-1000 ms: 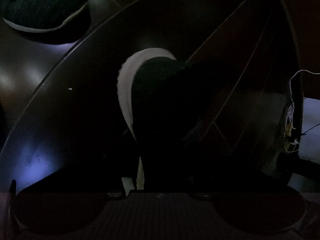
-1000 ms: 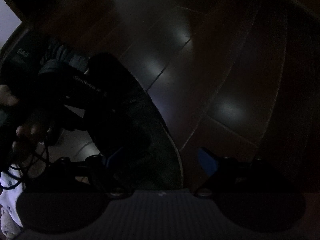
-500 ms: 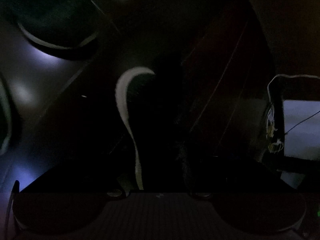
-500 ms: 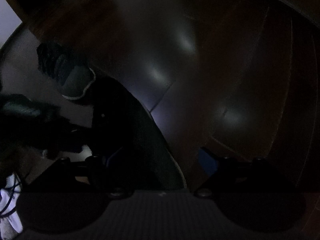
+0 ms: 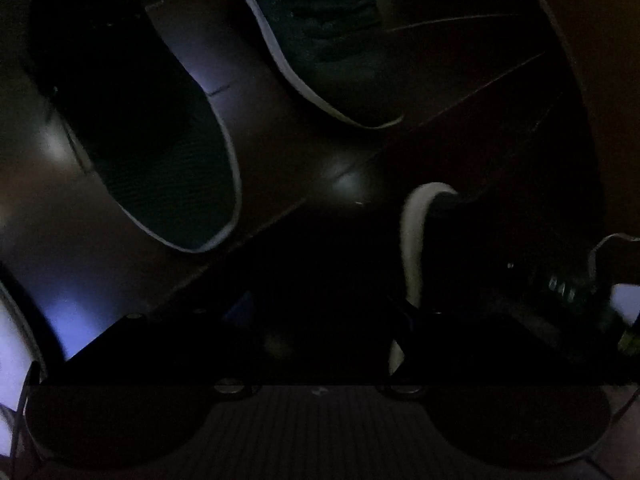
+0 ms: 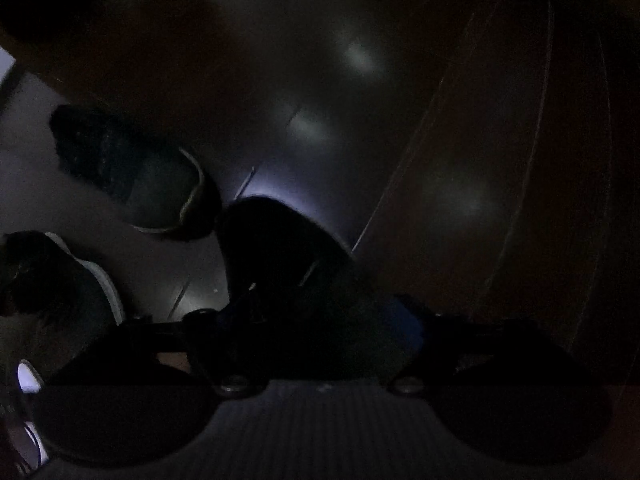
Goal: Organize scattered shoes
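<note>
The scene is very dark. In the left wrist view, two dark shoes with pale soles lie on the wooden floor: one at the left point(image 5: 160, 160), one at the top point(image 5: 320, 40). A third dark shoe with a white sole point(image 5: 416, 240) lies just right of my left gripper point(image 5: 324, 320), whose fingers stand apart with only floor between them. In the right wrist view, my right gripper point(image 6: 316, 316) is shut on a dark shoe point(image 6: 288, 264), with a blue pad point(image 6: 404, 320) against the shoe's right side.
Two more dark shoes lie left of the right gripper, one farther off point(image 6: 136, 188) and one nearer with a white sole point(image 6: 80, 284). Glossy dark floorboards point(image 6: 460, 160) stretch to the right. Thin wires point(image 5: 608, 240) show at the right edge of the left wrist view.
The white-soled shoe that sat between the left fingers now lies to their right, and two other shoes have come into that view. The right gripper has carried its shoe closer to the shoes on the floor.
</note>
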The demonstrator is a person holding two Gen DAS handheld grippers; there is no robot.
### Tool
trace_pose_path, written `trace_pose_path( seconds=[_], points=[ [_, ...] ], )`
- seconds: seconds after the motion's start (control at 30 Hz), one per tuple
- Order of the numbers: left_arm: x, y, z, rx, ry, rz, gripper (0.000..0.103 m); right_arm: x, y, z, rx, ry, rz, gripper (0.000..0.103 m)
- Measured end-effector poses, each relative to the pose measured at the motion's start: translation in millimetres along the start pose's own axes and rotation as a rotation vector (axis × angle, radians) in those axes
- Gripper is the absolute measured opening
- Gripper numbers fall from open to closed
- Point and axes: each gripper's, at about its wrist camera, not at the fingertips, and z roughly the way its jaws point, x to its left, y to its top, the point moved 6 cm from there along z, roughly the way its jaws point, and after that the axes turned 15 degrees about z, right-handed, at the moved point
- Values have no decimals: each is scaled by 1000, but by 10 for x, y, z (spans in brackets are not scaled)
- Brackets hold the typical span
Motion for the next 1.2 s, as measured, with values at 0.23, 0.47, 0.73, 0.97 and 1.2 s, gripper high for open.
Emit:
trace_pose_path(
  seconds=[0.23,0.47,0.73,0.97,1.2],
  points=[
    [1,-31,-32,2,61,68,77,38,-107,207,38,-122,-59,54],
    [131,-47,-66,18,40,39,77,17,-63,70,35,-91,-91,24],
    [240,-104,-291,10,52,26,78,-4,-86,-125,-70,-130,-180,14],
    [305,-247,-437,2,95,50,78,17,-206,-267,-115,-2,-185,60],
    [484,-382,-573,-6,188,72,78,45,-463,-283,-128,-3,-329,78]
  ],
)
